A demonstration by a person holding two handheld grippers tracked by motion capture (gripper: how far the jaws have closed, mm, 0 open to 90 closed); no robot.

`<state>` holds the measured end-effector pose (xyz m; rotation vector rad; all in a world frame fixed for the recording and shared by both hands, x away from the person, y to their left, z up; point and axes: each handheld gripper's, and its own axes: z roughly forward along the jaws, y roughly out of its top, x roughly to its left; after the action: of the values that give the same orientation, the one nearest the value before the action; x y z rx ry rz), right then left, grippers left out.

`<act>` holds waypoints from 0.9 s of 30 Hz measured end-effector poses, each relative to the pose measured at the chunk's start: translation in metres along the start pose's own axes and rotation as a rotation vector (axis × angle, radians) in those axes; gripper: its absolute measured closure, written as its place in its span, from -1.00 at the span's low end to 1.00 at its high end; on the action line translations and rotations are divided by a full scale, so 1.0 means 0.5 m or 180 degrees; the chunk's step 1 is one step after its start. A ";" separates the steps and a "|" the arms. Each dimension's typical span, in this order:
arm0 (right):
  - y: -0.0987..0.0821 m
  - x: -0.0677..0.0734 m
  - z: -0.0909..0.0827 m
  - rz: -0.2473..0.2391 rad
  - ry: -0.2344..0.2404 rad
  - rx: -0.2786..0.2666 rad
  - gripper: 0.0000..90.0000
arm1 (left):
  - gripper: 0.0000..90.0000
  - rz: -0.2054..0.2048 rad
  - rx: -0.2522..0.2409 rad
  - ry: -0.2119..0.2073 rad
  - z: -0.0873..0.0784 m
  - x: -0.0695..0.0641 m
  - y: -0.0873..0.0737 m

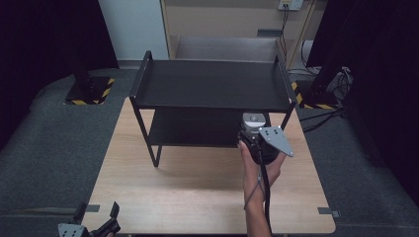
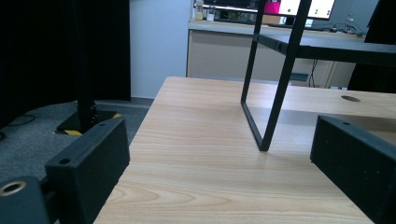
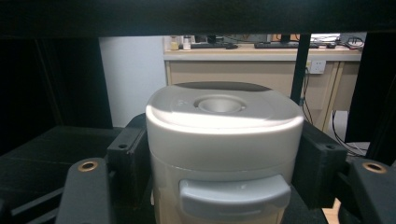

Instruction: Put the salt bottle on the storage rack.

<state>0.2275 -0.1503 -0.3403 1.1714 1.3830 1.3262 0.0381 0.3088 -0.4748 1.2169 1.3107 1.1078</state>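
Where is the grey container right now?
The grey container is clamped between the right gripper jaws, at the front right of the black rack, level with its lower shelf, in the high view.

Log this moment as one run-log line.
right gripper: shut on grey lidded plastic container, at lower tier of black metal two-tier shelf | left gripper: open, idle at near-left corner of light wooden table

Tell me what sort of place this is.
Probably an office or lab set up for recording: a light wooden table with a black two-tier metal shelf, black curtains around, and a desk with monitors behind.
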 end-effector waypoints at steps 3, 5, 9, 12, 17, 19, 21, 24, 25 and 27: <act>0.000 -0.001 0.009 0.0000 -0.0016 0.0011 -0.29 | -0.93 0.0001 0.0003 0.0000 0.002 0.000 0.000; 0.000 -0.002 0.017 -0.0007 -0.0022 0.0016 -0.29 | -0.92 0.0006 0.0005 -0.0002 0.003 0.000 0.000; 0.000 -0.001 0.029 -0.0012 -0.0022 0.0032 -0.29 | -0.93 0.0008 0.0006 0.0004 0.004 0.000 0.001; 0.000 0.003 0.038 -0.0021 -0.0027 0.0049 -0.29 | -0.92 0.0007 0.0008 0.0012 0.005 0.001 0.001; -0.005 0.007 0.050 -0.0008 -0.0060 0.0031 -0.29 | -0.92 -0.0001 0.0013 0.0028 0.005 0.003 0.001; -0.005 0.009 0.055 -0.0024 -0.0073 0.0030 -0.29 | -0.92 -0.0003 0.0011 0.0032 0.004 0.003 0.001; -0.004 0.011 0.059 -0.0029 -0.0080 0.0033 -0.29 | -0.92 -0.0003 0.0007 0.0032 0.004 0.004 0.001; -0.005 0.017 0.067 -0.0049 -0.0111 0.0026 -0.29 | -0.92 -0.0008 0.0007 0.0030 0.004 0.004 0.001; -0.006 0.017 0.069 -0.0049 -0.0115 0.0021 -0.29 | -0.92 -0.0008 0.0006 0.0031 0.004 0.004 0.001; -0.006 0.019 0.074 -0.0055 -0.0126 0.0018 -0.29 | -0.92 -0.0008 0.0007 0.0029 0.003 0.005 0.000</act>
<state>0.2619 -0.1343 -0.3451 1.1807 1.3663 1.2812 0.0398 0.3112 -0.4750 1.2128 1.3204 1.1113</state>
